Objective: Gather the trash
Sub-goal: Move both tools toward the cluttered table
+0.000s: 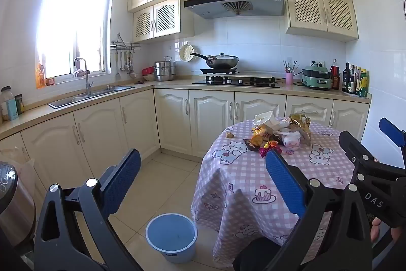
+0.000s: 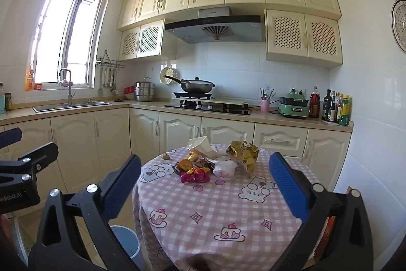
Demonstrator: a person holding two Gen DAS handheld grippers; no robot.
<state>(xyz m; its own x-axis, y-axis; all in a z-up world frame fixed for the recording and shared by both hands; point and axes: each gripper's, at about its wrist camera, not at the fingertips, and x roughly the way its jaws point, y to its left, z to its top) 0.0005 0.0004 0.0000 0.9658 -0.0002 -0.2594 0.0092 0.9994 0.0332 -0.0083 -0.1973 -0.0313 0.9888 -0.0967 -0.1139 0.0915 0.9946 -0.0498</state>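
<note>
Both wrist views face kitchen, sharing table [image 1: 236,169].

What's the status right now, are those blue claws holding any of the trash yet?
Left gripper and right gripper open, empty. Trash pile untouched on the round table. Bin on floor beside it, looks empty. Nothing in the way.

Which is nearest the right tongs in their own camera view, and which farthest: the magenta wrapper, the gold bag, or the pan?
1. Magenta wrapper, at the near edge of the pile on the table, closest to the right tongs.
2. Gold bag, behind it, toward the right.
3. Pan, on the stove across the room.
</note>
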